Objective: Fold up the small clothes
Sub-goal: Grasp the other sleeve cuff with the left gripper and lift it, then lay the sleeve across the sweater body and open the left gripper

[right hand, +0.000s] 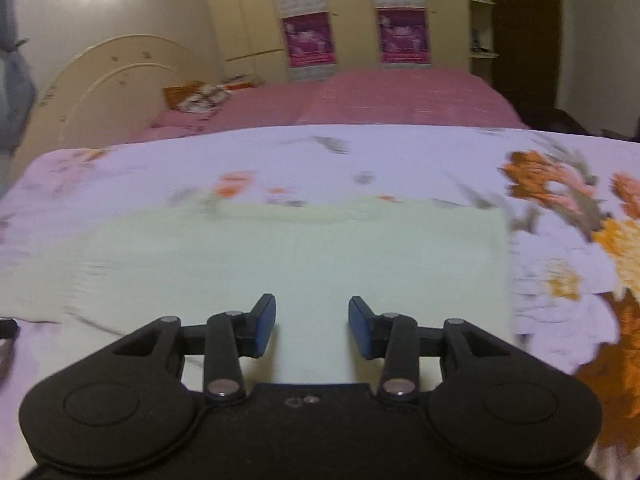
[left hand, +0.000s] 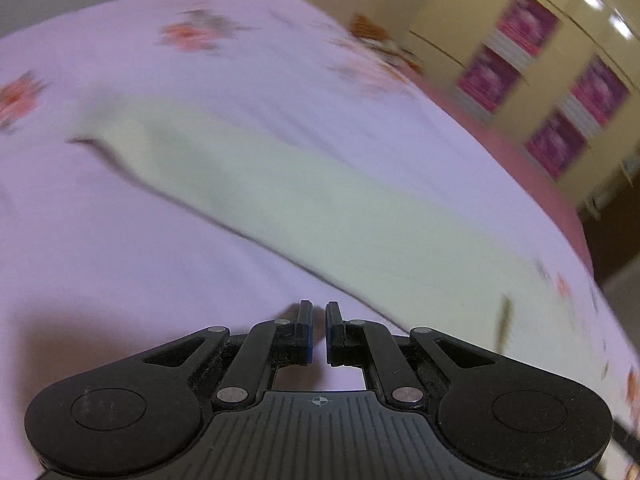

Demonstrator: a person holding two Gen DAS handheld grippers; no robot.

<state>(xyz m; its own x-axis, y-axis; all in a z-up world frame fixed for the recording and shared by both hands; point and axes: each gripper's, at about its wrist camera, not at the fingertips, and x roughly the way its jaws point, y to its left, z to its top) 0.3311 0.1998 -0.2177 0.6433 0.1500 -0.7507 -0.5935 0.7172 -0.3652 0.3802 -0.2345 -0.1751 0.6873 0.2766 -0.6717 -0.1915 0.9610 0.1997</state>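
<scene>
A pale green cloth (left hand: 280,200) lies flat on a lilac flowered sheet (left hand: 180,260); in the left wrist view it runs from upper left to lower right. My left gripper (left hand: 319,312) is nearly shut with nothing between its pads, over the bare sheet just short of the cloth's near edge. In the right wrist view the same cloth (right hand: 296,252) spreads wide in front. My right gripper (right hand: 312,316) is open and empty, its fingers above the cloth's near edge. Both views are blurred by motion.
The lilac sheet (right hand: 560,288) has large orange flowers at the right. Behind it lie a pink bedspread (right hand: 380,96), a cream headboard (right hand: 112,76) and a cream wardrobe with magenta panels (right hand: 308,36). The wardrobe also shows in the left wrist view (left hand: 560,80).
</scene>
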